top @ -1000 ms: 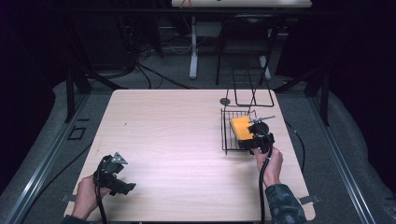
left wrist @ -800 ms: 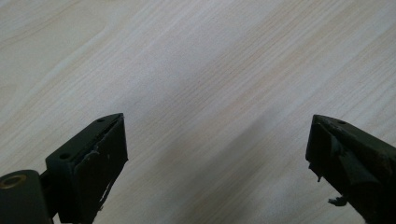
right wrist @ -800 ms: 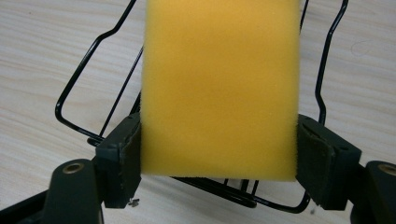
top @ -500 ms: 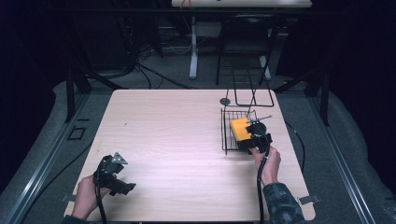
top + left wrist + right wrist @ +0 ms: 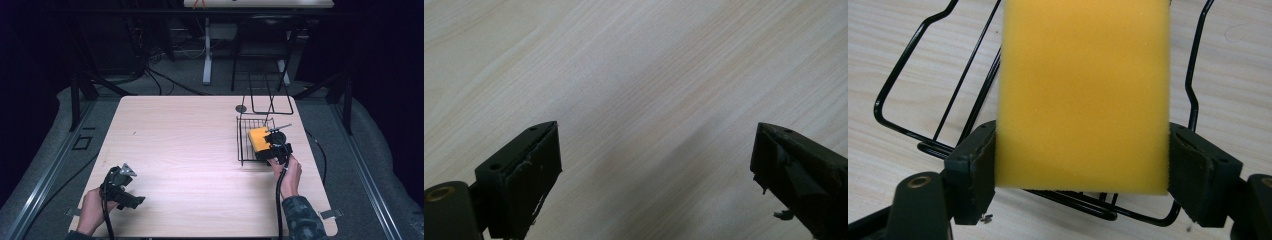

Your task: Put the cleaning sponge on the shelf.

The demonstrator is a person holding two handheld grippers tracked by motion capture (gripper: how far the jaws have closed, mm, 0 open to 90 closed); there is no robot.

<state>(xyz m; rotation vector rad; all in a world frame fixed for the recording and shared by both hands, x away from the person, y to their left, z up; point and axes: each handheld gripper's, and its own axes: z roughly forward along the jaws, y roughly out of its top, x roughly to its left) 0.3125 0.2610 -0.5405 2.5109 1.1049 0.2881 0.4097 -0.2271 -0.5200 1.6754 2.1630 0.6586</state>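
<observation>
Overhead, the right gripper point(image 5: 274, 148) is held over a black wire basket point(image 5: 245, 142) at the right side of the table point(image 5: 190, 145), with a yellow sponge point(image 5: 259, 137) at its front; the left gripper point(image 5: 120, 186) is held near the table's near left corner, well apart. In the left gripper view, the fingers point(image 5: 521, 170) are spread wide above bare wood. In the right gripper view, the sponge point(image 5: 1083, 95) is clamped between the two fingers point(image 5: 973, 170), above the basket's wires point(image 5: 938, 130).

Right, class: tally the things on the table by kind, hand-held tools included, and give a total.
Yellow sponge: 1
Black wire rack: 1
Small dark round disc: 1
Hand-held tools: 2, left tool and right tool
Total: 5
</observation>
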